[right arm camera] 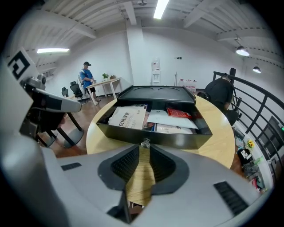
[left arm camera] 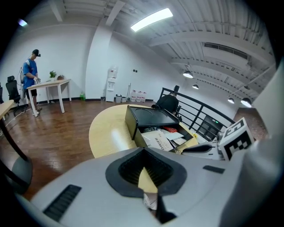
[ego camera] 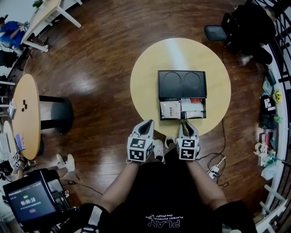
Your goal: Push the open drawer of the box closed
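One box (ego camera: pixel 182 93) with two round recesses (ego camera: pixel 171 81) (ego camera: pixel 193 81), one open drawer (ego camera: pixel 182 109), two round tables (ego camera: pixel 148 86) (ego camera: pixel 26 91), two tongs (ego camera: pixel 148 124) (ego camera: pixel 187 124).

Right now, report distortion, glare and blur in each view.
Head view: fisheye bends the floor, corners dark, table evenly lit. Left gripper view: ceiling lamp glares white; left tool looms large and soft. Right gripper view: drawer sharp, walls curve, a strip light flares at top.

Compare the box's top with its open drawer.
The box's top is bare, with two round recesses; the drawer is filled with papers and a red packet. The top sits over the box body; the drawer sticks out toward the person, with a small knob on its front. Both are black and rectangular.
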`<act>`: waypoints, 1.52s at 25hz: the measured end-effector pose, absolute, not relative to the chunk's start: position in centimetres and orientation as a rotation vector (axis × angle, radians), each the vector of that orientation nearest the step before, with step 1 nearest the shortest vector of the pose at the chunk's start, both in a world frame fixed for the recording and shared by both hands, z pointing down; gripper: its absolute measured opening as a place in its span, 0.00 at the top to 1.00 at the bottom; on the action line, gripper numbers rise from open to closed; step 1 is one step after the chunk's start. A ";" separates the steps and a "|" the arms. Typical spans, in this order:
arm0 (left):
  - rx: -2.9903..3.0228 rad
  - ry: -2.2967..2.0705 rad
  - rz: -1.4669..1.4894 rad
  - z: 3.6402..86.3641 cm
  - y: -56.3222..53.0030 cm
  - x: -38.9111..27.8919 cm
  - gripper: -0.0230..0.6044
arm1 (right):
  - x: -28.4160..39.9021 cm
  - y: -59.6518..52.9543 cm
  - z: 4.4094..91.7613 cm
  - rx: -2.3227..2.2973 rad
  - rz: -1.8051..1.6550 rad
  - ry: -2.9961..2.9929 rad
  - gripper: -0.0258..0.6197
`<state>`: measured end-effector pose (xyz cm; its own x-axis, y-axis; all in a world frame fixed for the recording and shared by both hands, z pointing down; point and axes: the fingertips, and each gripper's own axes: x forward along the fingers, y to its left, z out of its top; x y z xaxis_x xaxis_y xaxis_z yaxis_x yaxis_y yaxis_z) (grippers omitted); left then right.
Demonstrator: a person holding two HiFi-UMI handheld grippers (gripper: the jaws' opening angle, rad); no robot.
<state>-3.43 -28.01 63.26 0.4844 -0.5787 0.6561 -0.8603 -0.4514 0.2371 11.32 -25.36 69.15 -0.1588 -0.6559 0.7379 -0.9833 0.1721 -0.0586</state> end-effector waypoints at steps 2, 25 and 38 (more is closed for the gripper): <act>2.184 -1.186 0.657 63.0 -28.1 -3.1 0.97 | 11.3 -25.3 69.5 1.533 0.756 -1.876 0.86; 2.185 -1.167 0.673 64.2 -28.7 -1.4 0.97 | 11.7 -26.1 71.1 1.571 0.826 -1.843 0.84; 2.170 -1.169 0.687 64.5 -28.3 -1.6 0.97 | 11.6 -27.6 70.6 1.582 0.867 -1.868 0.84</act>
